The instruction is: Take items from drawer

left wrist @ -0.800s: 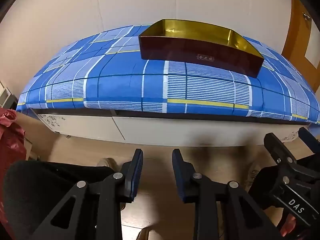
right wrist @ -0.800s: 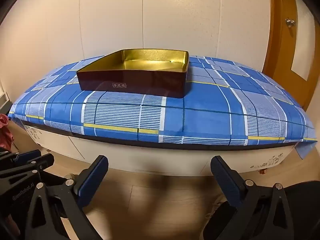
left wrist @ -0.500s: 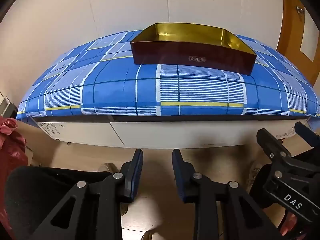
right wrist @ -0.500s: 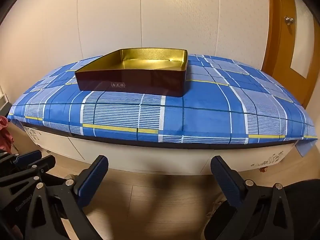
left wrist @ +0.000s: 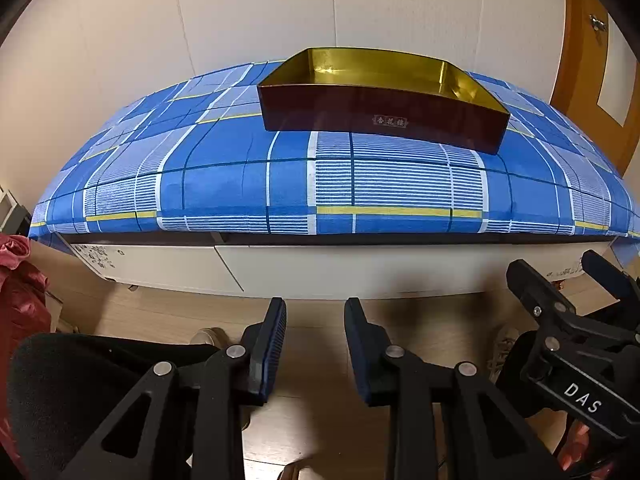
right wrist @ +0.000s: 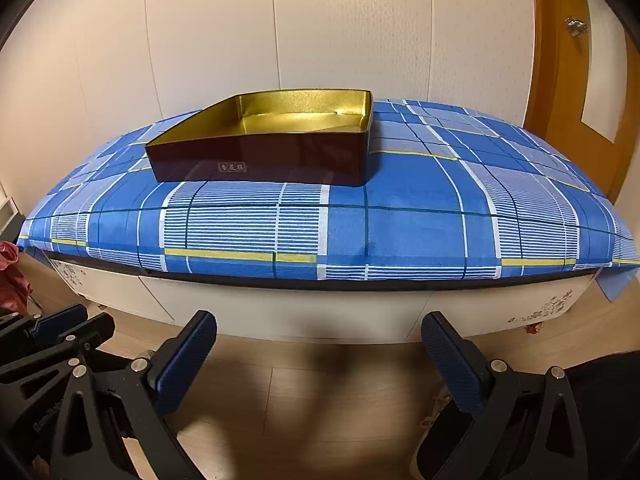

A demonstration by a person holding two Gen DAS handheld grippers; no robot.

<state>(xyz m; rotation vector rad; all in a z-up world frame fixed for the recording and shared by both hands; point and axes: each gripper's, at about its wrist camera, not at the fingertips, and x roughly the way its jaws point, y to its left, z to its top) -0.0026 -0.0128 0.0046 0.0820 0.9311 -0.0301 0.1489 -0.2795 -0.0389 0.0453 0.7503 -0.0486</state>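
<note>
A dark red box (left wrist: 384,120) with a gold inside stands empty on a blue plaid cloth (left wrist: 240,184) that covers a low white cabinet. The cabinet's white drawer fronts (left wrist: 360,268) below the cloth are closed, and nothing inside them shows. My left gripper (left wrist: 314,320) hovers over the floor in front of the middle drawer, open by a narrow gap and holding nothing. My right gripper (right wrist: 320,336) is wide open and empty, also short of the cabinet (right wrist: 300,312). Each gripper shows at the edge of the other's view.
A red bag (left wrist: 20,300) lies on the floor at the left. A wooden door (left wrist: 588,60) stands at the right, behind the cabinet's end. A white panelled wall runs along the back. A person's shoe (left wrist: 208,336) rests on the wooden floor below the left gripper.
Both views have shifted slightly, and the box sits a little lower in the right wrist view. Neither gripper has changed its opening.
</note>
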